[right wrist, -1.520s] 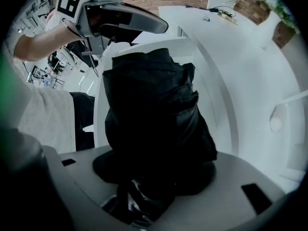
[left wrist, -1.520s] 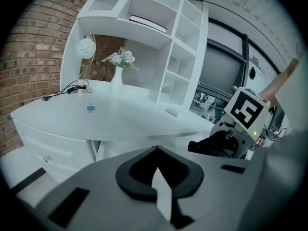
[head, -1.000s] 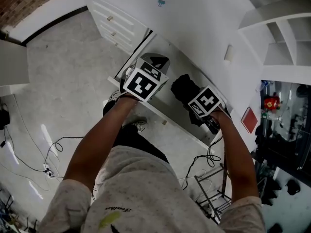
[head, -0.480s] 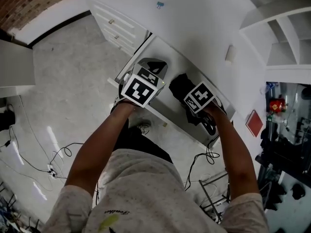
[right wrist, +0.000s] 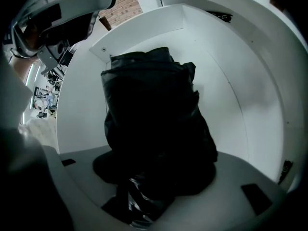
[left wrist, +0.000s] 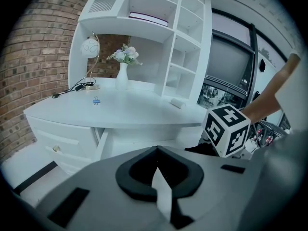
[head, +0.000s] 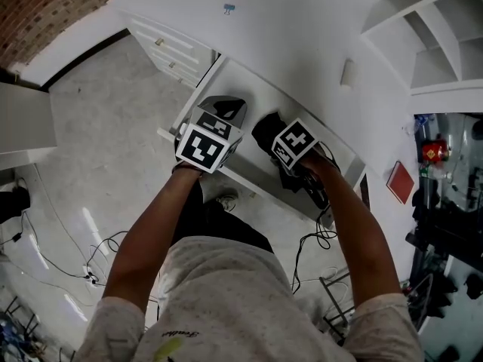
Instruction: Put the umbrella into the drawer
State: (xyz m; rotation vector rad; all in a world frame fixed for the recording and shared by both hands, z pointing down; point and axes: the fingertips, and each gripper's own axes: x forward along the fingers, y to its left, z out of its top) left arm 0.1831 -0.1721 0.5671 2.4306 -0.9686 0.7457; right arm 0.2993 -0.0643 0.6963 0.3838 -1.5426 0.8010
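"Brick wall (head: 41, 6) in the upper left of the head view. What sits below it?"

"Pale floor (head: 98, 149), with thin cables (head: 90, 240) trailing at the lower left."

"And moving right?"

"The left claw (left wrist: 155, 150). Its own view shows it clenched, tips meeting and nothing between them. In the head view it is over the left end of the open drawer (head: 256, 89)."

"What is behind it in that claw's view?"

"A white bench (left wrist: 125, 110) with a lamp (left wrist: 90, 48) and a vase of flowers (left wrist: 122, 71) at its back, and a small blue clip (left wrist: 96, 101) nearer the front. White shelves (left wrist: 180, 47) rise at the right."

"Where is the umbrella (right wrist: 154, 114)?"

"Just right of the left claw, about the middle of the head view. It is black, folded and bunched up, and it is inside the drawer. In the right claw's view its far end reaches toward the drawer's back corner, at the upper left of the frame."

"Does it rest on the drawer bottom?"

"I cannot tell."

"And the right claw (right wrist: 151, 179)?"

"It is grasping the umbrella's near end, with the dark fabric bulging over both jaws."

"Anything further right?"

"A flat red thing (head: 400, 182) at the right edge, well apart from the drawer."
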